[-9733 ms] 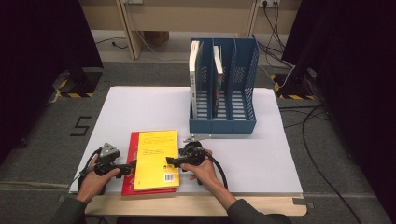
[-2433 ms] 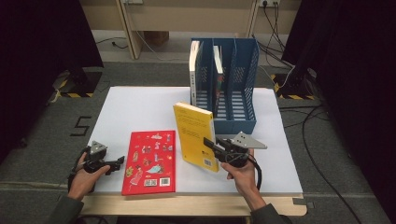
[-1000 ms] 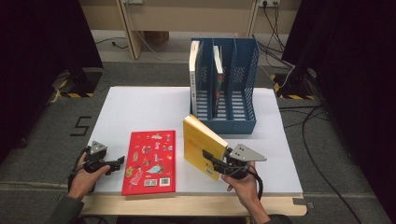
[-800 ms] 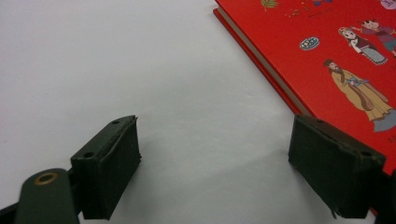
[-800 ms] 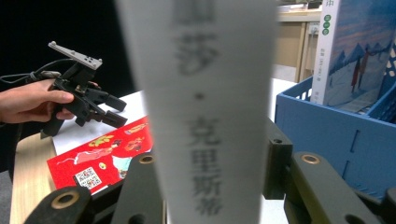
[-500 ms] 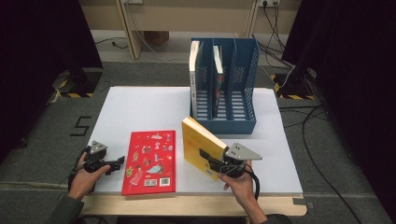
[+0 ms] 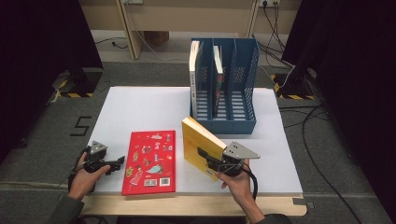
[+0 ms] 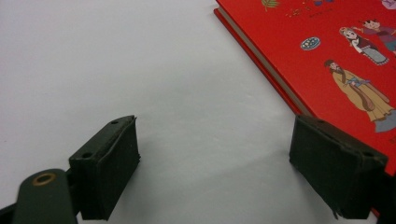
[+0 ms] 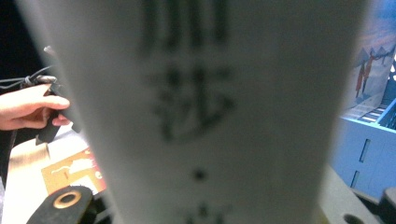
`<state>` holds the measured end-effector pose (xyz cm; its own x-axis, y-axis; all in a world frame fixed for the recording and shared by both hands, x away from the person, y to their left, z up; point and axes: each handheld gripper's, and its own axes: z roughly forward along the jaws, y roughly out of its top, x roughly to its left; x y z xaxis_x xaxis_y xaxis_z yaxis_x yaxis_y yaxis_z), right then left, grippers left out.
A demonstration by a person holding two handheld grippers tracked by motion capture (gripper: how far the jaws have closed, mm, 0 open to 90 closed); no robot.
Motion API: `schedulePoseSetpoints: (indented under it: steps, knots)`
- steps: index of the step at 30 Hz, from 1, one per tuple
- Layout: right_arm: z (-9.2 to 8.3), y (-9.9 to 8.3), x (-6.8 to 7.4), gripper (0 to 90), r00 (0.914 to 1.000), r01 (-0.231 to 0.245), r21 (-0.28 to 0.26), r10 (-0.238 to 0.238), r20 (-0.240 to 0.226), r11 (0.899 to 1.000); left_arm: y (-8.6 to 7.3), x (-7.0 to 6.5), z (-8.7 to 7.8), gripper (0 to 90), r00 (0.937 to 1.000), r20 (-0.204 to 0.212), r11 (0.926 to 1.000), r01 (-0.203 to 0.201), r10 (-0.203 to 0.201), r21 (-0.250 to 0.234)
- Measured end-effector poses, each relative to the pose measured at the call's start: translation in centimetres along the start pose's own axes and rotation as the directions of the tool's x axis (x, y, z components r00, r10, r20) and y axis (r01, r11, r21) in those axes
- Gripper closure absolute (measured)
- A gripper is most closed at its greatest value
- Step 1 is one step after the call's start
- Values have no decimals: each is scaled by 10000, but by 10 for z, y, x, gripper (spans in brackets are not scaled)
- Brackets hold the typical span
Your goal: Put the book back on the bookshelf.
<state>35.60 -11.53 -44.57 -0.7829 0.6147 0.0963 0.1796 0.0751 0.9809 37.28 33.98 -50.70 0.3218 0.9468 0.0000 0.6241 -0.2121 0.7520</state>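
Note:
My right gripper (image 7: 211, 161) is shut on a yellow book (image 7: 201, 145), holding it tilted on edge above the table's front right, just before the blue file rack (image 7: 224, 100). In the right gripper view the book's pale spine (image 9: 210, 107) with blurred black characters stands between the jaws. A red book (image 7: 149, 161) lies flat at the front of the white table (image 7: 140, 107). My left gripper (image 7: 116, 163) rests open on the table just left of the red book, whose edge (image 8: 327, 56) lies beside one jaw, with nothing between the pads (image 8: 105, 172).
The rack stands at the table's back right with one book (image 7: 194, 70) in its left slot and another (image 7: 217, 74) in the middle slot; its right slot holds nothing. Cables and dark curtains lie beyond the table edges. The rack's wall (image 9: 369, 149) is close to my right gripper.
The yellow book, once lying on the red one, has been lifted off and carried right, then tipped over and lowered. Over the last second it hardly moved. The left gripper drew back left.

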Motion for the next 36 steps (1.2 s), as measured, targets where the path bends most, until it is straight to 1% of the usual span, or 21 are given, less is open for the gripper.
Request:
schedulePoseSetpoints:
  steps: [3, 5, 7, 11, 15, 16, 18, 20, 22, 23, 25, 29, 32, 36]
  knots:
    - [0, 0, -1, 646, 10000, -92, 2, 92, 22, 10000, 0, 0, 0, 145, 10000, -8, 10000, 0, 0, -9]
    - [0, 0, -1, 668, 9999, -105, -6, 105, -4, 9999, 0, 0, 0, 146, 10000, -10, 10000, -8, 8, -9]
    - [0, -1, 0, 692, 10000, 4, -26, -4, -27, 10000, 0, 0, 0, 145, 10000, 2, 10000, 5, -5, 4]
    - [0, 1, 2, 720, 10000, 59, -112, -59, -13, 9999, 0, 0, 0, 145, 10000, -5, 10000, 0, 0, -4]
    - [-1, 2, 2, 733, 9999, -103, -172, 105, 126, 9998, 0, 0, 0, 145, 10000, -20, 10000, -9, 9, -17]
    - [-1, 2, 1, 736, 9996, -269, -193, 271, 107, 9995, 0, 0, 0, 145, 10000, -13, 10000, -11, 11, -9]
    - [-1, 2, 0, 743, 9996, -270, -190, 272, 112, 9995, 0, 0, 0, 144, 10000, -9, 10000, -8, 8, -4]
    - [-2, 4, 1, 749, 9991, -234, -176, 240, 346, 9996, 0, 0, 0, 146, 10000, -23, 10000, -6, 6, -25]
    - [-4, 4, 0, 753, 9985, -326, -210, 335, 435, 9992, 0, 0, 0, 145, 10000, -1, 10000, -1, 1, -4]
    - [-5, 5, -2, 753, 9984, -338, -286, 350, 441, 9990, 0, 0, 0, 145, 10000, 0, 10000, -1, 1, -1]
    - [-8, 7, -5, 754, 9973, -532, -503, 556, 482, 9973, 0, 0, 0, 145, 10000, -18, 10000, -5, 5, -18]
    - [-17, 14, -8, 754, 9965, -438, -811, 493, 671, 9957, 0, 0, 0, 144, 10000, -6, 10000, -3, 3, -1]
    - [-22, 20, -12, 754, 9950, -544, -1044, 627, 782, 9930, 0, -1, 0, 145, 10000, -35, 10000, -7, 7, -29]
    - [-27, 25, -17, 754, 9924, -579, -1106, 693, 1021, 9922, 0, 0, 0, 144, 10000, -28, 10000, -5, 5, -18]
